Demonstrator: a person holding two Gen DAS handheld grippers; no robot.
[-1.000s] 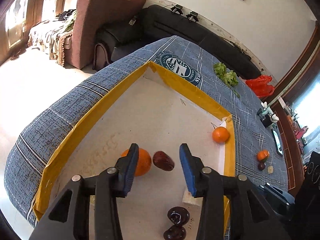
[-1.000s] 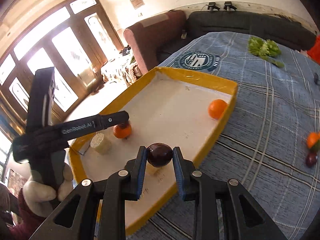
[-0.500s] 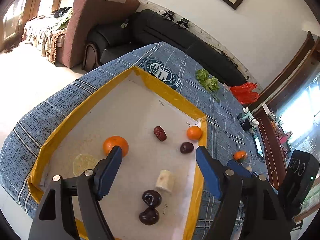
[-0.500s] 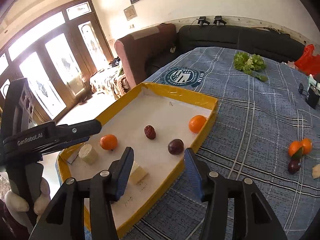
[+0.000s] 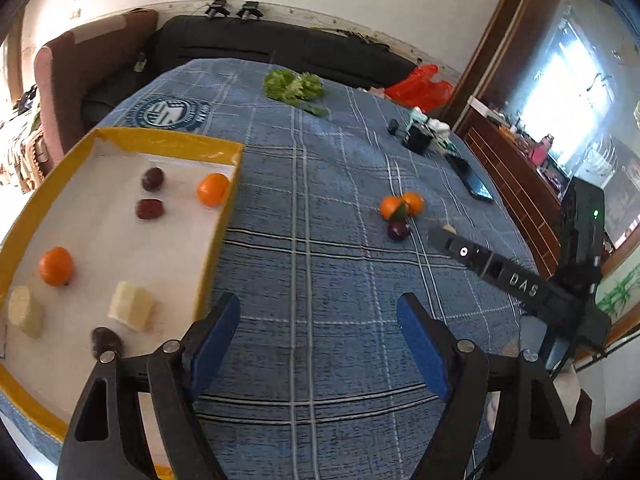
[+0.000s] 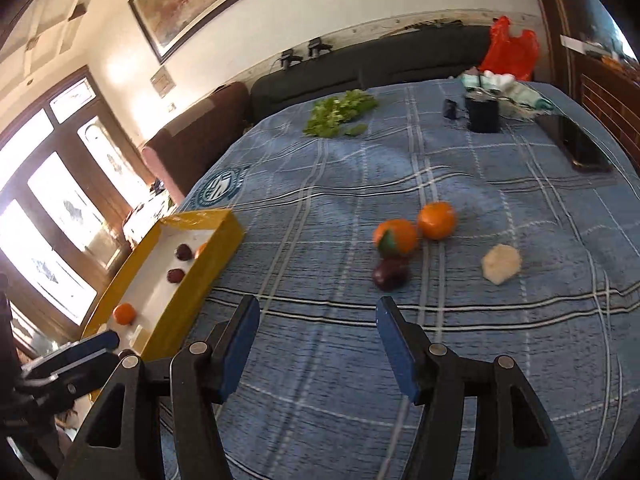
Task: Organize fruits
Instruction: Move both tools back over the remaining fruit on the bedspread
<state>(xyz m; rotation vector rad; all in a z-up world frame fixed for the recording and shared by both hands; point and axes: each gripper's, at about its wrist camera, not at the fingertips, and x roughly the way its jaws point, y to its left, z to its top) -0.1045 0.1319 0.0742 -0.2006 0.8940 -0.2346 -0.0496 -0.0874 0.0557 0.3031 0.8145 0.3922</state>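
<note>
1. Left gripper over the blue plaid cloth, just right of the yellow tray; jaws apart, opening, nothing btwn.
2. Right gripper: jaws apart, opening, empty.
3. On cloth ahead of it: two oranges touching, dark plum against the near one, pale chunk nearby.
4. Tray holds oranges, dark fruits, pale pieces.

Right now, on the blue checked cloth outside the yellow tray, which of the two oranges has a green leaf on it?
The orange with the leaf lies beside the dark purple plum; the plain orange lies farther back.
</note>
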